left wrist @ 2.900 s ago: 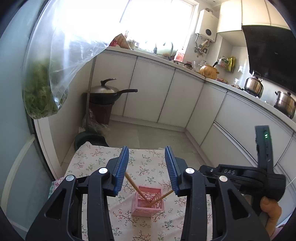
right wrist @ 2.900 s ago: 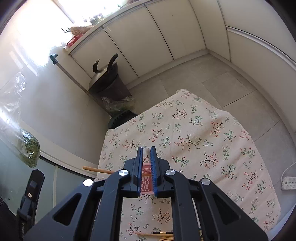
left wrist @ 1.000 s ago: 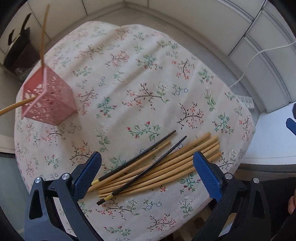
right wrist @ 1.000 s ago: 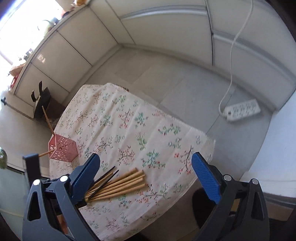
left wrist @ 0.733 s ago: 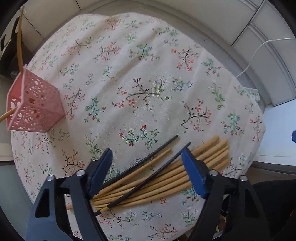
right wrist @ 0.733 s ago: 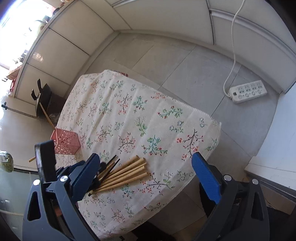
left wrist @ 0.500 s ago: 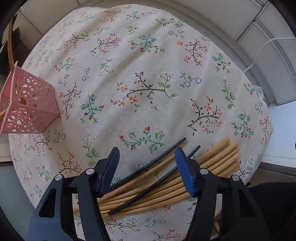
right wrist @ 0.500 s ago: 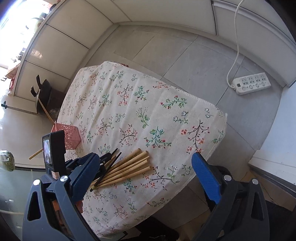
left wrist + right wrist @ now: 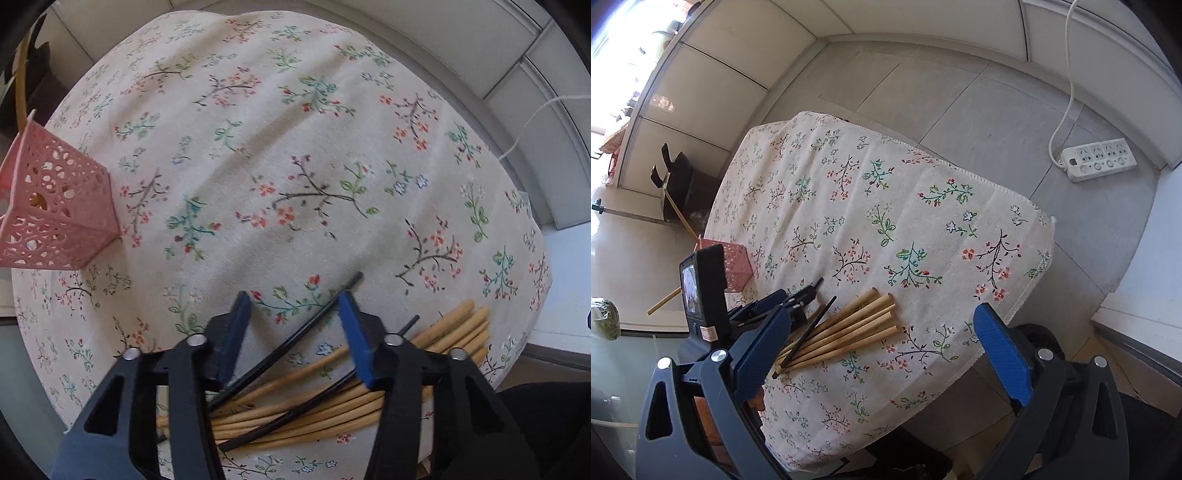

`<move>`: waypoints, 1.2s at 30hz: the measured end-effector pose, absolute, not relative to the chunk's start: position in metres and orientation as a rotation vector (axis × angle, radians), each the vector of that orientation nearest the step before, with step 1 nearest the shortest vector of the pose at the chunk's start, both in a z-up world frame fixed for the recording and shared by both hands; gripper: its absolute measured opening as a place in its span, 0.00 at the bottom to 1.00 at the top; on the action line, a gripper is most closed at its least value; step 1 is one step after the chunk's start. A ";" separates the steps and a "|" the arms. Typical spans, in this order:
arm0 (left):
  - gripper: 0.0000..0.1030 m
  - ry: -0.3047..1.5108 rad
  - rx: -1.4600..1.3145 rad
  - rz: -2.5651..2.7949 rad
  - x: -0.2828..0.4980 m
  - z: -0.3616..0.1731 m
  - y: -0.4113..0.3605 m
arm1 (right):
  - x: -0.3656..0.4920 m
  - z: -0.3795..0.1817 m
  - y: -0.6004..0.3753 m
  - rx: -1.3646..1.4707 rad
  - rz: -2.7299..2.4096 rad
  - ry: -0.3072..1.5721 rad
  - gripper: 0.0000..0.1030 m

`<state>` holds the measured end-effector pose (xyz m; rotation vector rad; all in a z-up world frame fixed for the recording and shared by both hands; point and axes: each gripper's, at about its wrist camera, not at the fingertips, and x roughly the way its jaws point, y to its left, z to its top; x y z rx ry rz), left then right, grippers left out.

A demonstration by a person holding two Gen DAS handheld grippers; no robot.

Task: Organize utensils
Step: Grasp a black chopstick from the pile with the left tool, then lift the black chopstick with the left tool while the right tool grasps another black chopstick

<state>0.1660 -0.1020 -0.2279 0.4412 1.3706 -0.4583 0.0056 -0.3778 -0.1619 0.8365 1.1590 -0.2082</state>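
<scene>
A pile of wooden chopsticks (image 9: 332,410) with two black chopsticks lies near the front edge of the floral-cloth table (image 9: 295,147). My left gripper (image 9: 295,314) is open, low over the pile, its jaws either side of one black chopstick (image 9: 295,343). A pink perforated holder (image 9: 55,218) with two wooden chopsticks in it stands at the table's left. In the right wrist view the wooden chopsticks (image 9: 849,328) and the pink holder (image 9: 737,266) show below. My right gripper (image 9: 882,343) is wide open, held high above the table.
A white power strip (image 9: 1097,158) with its cord lies on the grey tiled floor to the right of the table. White cabinets line the far walls. A dark wok (image 9: 676,173) stands on a stand beyond the table's far end.
My left gripper has come down close to the chopstick pile and its jaws have narrowed around one black chopstick. The right gripper has stayed wide open and risen a little.
</scene>
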 end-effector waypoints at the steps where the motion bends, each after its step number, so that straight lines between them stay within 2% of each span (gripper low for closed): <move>1: 0.29 1.361 0.463 -0.425 0.171 -0.228 -0.097 | 0.006 -0.163 -0.377 0.839 -0.208 1.161 0.94; 11: 0.29 1.386 0.429 -0.468 0.181 -0.231 -0.078 | 0.015 -0.165 -0.365 0.847 -0.165 1.178 0.94; 12: 0.24 1.386 0.418 -0.472 0.181 -0.231 -0.078 | 0.016 -0.165 -0.363 0.846 -0.156 1.180 0.94; 13: 0.10 1.374 0.409 -0.477 0.184 -0.231 -0.077 | 0.017 -0.164 -0.361 0.846 -0.151 1.178 0.94; 16: 0.04 1.325 0.396 -0.466 0.188 -0.228 -0.073 | 0.022 -0.163 -0.356 0.856 -0.143 1.168 0.94; 22: 0.04 1.221 0.373 -0.452 0.185 -0.201 -0.049 | 0.050 -0.169 -0.337 0.884 -0.098 1.159 0.94; 30: 0.04 1.088 0.233 -0.403 0.128 -0.132 -0.002 | 0.112 -0.188 -0.274 0.591 -0.039 1.260 0.92; 33: 0.04 1.031 0.178 -0.363 0.106 -0.109 0.016 | 0.134 -0.200 -0.249 0.484 -0.001 1.302 0.81; 35: 0.04 0.994 0.155 -0.357 0.096 -0.093 0.027 | 0.145 -0.210 -0.235 0.431 0.026 1.338 0.68; 36: 0.04 0.974 0.151 -0.355 0.093 -0.085 0.031 | 0.149 -0.215 -0.228 0.405 0.037 1.359 0.65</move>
